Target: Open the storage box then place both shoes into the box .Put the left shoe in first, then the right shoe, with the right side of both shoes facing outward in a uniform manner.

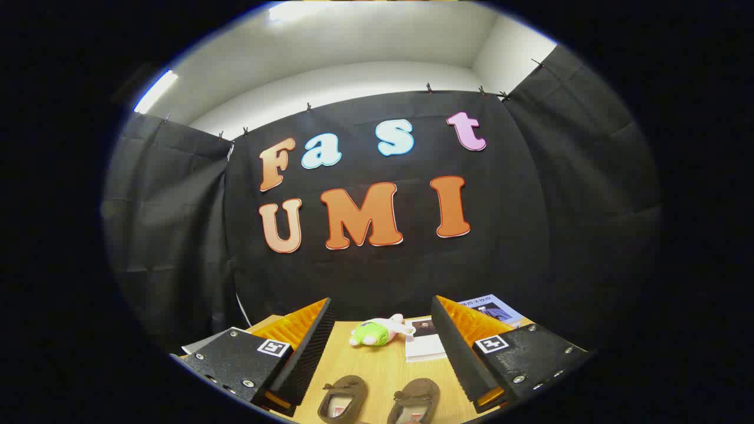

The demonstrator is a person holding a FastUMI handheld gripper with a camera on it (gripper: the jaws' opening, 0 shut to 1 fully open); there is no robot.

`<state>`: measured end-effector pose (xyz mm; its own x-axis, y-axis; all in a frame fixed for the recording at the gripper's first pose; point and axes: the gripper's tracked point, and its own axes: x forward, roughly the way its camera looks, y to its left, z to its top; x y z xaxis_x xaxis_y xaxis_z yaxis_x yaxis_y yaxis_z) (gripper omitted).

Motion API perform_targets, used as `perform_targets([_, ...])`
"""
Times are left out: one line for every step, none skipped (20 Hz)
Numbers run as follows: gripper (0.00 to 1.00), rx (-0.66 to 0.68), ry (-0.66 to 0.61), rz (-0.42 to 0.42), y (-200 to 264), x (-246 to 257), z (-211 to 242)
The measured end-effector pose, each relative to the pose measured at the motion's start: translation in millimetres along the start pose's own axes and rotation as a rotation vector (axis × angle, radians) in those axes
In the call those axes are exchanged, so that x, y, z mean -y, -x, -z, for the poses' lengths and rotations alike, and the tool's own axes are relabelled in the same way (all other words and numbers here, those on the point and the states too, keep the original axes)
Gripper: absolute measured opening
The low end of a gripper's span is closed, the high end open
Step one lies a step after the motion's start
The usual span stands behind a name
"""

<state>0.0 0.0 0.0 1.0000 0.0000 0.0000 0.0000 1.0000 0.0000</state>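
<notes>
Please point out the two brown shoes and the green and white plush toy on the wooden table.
Left brown slipper-style shoe (342, 398): gripper view, on its opening.
Right brown slipper-style shoe (416, 400): gripper view, on its upper.
Green and white plush toy (374, 333): gripper view, on its green body.

On the desk (377, 365), two shoes lie side by side between the spread fingers of the claw (383, 347), the left shoe (343, 398) at seven o'clock and the right shoe (417, 400) at five o'clock. Beyond them at twelve o'clock lies a plush toy (377, 331), with a booklet (425, 341) just beside it at one o'clock. A second booklet (493, 307) lies farther off at two o'clock, before the booth wall (377, 277).
</notes>
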Motion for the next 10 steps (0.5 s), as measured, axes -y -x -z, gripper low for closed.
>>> perform_targets([0.98, 0.013, 0.005, -0.003, 2.3, -2.2, -2.9])
perform_targets([0.98, 0.021, 0.010, -0.005, 3.7, -5.9, -5.9])
perform_targets([0.98, 0.024, 0.019, -0.010, 5.7, -9.0, -6.3])
perform_targets([0.98, 0.025, 0.032, -0.019, 7.7, -13.9, -6.8])
perform_targets([0.98, 0.029, 0.049, -0.030, 10.0, -19.2, -7.8])
perform_targets([0.98, 0.057, 0.076, -0.047, 12.2, -25.3, -12.3])
perform_targets([0.98, 0.102, 0.109, -0.052, 12.7, -28.8, -21.5])
perform_targets([0.98, 0.136, 0.150, -0.042, 13.2, -28.3, -26.3])
perform_targets([0.98, 0.161, 0.194, -0.033, 16.0, -27.6, -27.1])
perform_targets([0.98, 0.179, 0.230, -0.027, 18.1, -29.2, -28.2])
